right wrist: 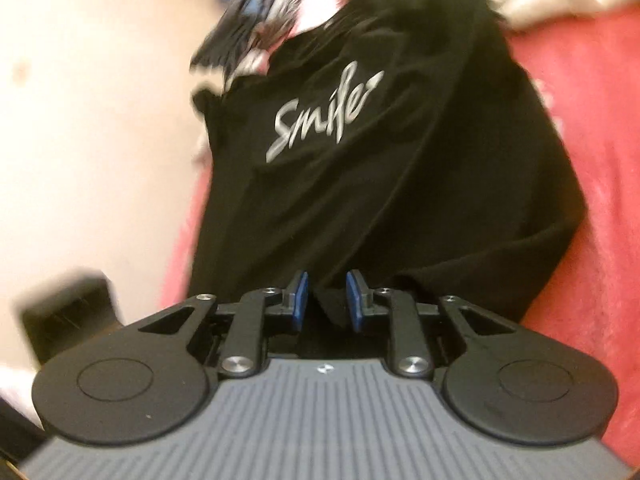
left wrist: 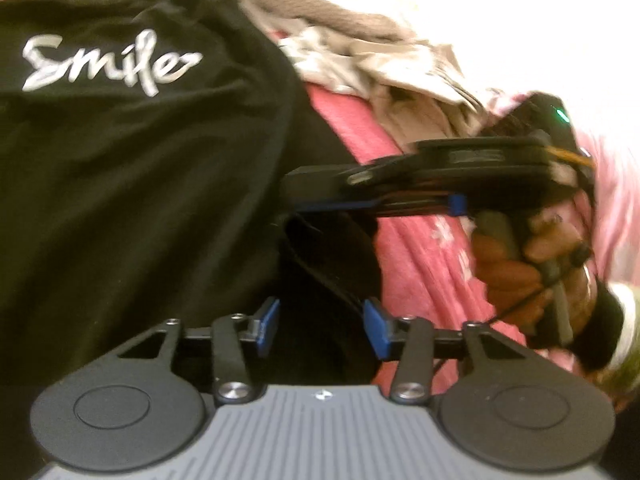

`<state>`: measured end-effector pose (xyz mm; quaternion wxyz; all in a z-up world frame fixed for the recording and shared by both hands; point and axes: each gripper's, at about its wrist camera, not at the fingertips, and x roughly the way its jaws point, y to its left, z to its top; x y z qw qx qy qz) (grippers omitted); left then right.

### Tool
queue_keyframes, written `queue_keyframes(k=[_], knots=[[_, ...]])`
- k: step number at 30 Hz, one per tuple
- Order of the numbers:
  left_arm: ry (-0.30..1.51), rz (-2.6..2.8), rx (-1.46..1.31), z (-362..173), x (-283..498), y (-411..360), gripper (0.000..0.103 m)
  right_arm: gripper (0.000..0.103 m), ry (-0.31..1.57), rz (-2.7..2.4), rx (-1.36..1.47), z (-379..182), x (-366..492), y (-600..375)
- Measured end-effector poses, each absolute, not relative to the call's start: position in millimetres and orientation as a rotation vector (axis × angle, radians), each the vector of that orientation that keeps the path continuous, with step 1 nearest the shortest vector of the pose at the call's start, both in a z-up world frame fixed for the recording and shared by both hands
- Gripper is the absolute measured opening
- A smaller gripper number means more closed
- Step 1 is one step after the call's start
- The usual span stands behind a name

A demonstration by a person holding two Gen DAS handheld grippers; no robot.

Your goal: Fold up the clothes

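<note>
A black t-shirt (left wrist: 132, 184) with silver "Smile" lettering fills the left wrist view and also shows in the right wrist view (right wrist: 400, 184). My left gripper (left wrist: 320, 328) is open, its blue pads apart, with the shirt's black hem lying between them. My right gripper (right wrist: 327, 300) has its pads narrowed around a fold of the shirt's lower edge and holds it. In the left wrist view the right gripper (left wrist: 304, 200) comes in from the right, held by a hand (left wrist: 532, 264), its tip on the shirt's edge.
A pink-red cloth (left wrist: 420, 240) lies under the shirt, also seen at the right of the right wrist view (right wrist: 592, 160). A heap of beige and grey clothes (left wrist: 360, 52) sits behind. A blurred dark striped item (right wrist: 256, 12) lies beyond the shirt's collar. A pale surface (right wrist: 88, 120) is at left.
</note>
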<state>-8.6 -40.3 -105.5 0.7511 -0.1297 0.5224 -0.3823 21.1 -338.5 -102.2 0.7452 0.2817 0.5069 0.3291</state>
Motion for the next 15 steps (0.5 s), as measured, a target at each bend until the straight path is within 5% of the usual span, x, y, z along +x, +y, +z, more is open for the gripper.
queue_keyframes(k=[5, 15], knots=[[1.17, -0.812, -0.371, -116, 4, -31, 0.028, 0.021, 1.036, 0.698, 0.607, -81, 8, -359], [1.125, -0.821, -0.336, -119, 3, -29, 0.013, 0.021, 0.99, 0.74, 0.083, -70, -37, -307]])
